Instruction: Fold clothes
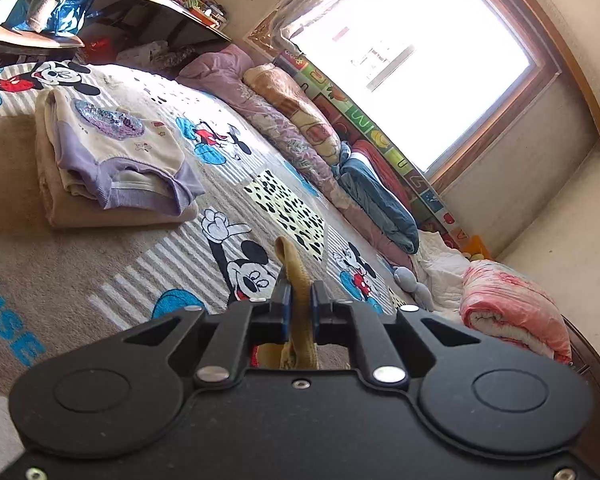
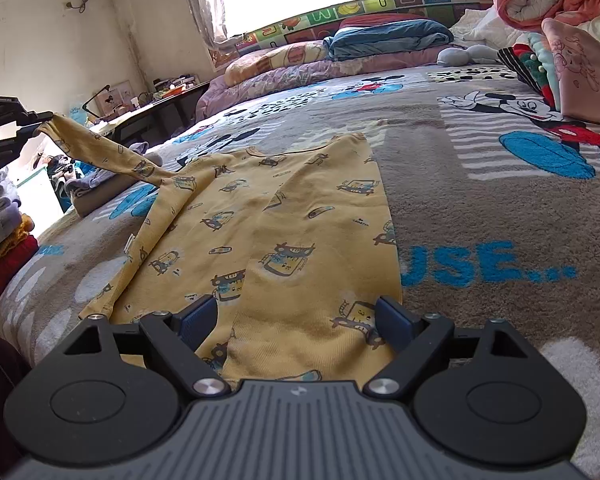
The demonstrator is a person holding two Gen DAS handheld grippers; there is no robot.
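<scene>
Yellow shirt (image 2: 300,216) sleeve in left gripper (image 1: 300,300) (right gripper (image 2: 296,320) apparently agape).

Shirt (image 2: 284,216) flat on bed (image 2: 480,208), sleeve (image 2: 112,156) lifted to its left, folded pile (image 1: 116,160) farther left, quilts (image 2: 340,56) behind along wall.
</scene>
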